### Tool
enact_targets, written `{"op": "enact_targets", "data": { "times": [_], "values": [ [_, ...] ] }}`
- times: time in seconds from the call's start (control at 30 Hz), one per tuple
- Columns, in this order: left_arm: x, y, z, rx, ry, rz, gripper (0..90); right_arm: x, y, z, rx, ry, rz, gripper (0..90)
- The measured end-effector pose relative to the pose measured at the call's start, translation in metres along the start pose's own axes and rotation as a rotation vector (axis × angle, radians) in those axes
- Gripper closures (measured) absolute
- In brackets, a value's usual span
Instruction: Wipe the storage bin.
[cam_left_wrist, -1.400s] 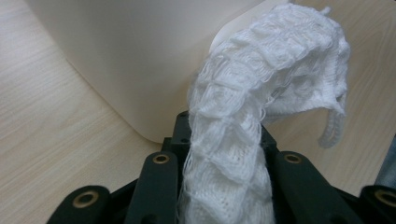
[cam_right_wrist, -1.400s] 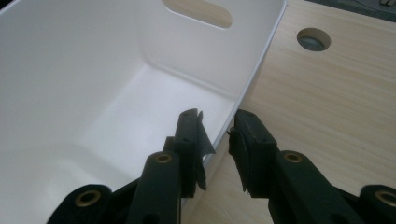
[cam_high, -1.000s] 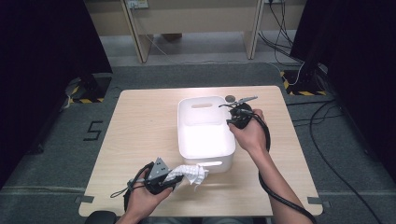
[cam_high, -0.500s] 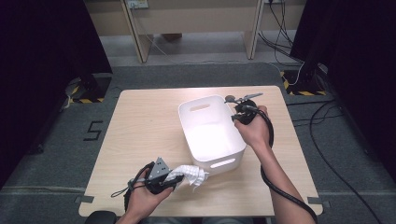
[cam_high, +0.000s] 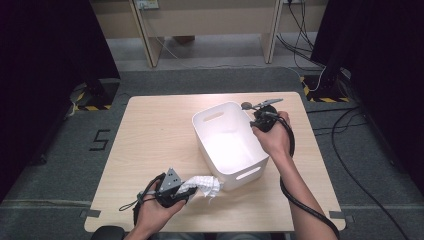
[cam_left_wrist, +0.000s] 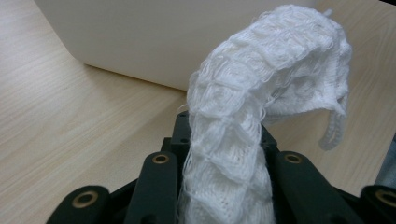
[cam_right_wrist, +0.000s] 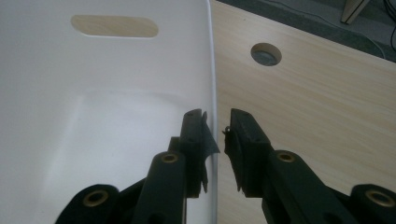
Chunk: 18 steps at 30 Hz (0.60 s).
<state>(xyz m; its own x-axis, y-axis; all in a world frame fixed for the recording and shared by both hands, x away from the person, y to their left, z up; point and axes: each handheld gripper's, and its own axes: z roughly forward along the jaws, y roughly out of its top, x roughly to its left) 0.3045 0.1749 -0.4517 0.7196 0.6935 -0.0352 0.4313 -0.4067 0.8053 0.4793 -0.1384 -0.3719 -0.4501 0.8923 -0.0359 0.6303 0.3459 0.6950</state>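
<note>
left gripper (cam_high: 192, 187): low, pinching white cloth (cam_left_wrist: 261, 107) | right gripper (cam_right_wrist: 217, 128): jaws just parted, straddling bin (cam_high: 200, 125) rim

— Counted on the table (cam_high: 150, 150)? One white bin (cam_high: 227, 145), one white knitted cloth (cam_high: 202, 184).

— And held by the person? Two grippers: left (cam_high: 192, 190), right (cam_high: 256, 119).
</note>
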Motion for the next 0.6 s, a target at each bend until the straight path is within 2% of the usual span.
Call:
{"op": "enact_targets", "data": {
  "times": [0.13,0.3,0.6],
  "values": [
    [-0.001,0.0,0.001,-0.004,-0.001,-0.001,70.4,0.0,-0.005,-0.008,0.017,-0.001,0.014,71.7],
    [-0.001,0.0,0.002,-0.002,-0.003,0.002,70.4,-0.001,-0.013,-0.014,0.043,-0.004,0.003,71.6],
    [-0.002,0.001,0.003,-0.001,-0.004,0.002,70.2,-0.003,-0.017,-0.009,0.059,0.028,-0.028,83.0]
  ]
}}
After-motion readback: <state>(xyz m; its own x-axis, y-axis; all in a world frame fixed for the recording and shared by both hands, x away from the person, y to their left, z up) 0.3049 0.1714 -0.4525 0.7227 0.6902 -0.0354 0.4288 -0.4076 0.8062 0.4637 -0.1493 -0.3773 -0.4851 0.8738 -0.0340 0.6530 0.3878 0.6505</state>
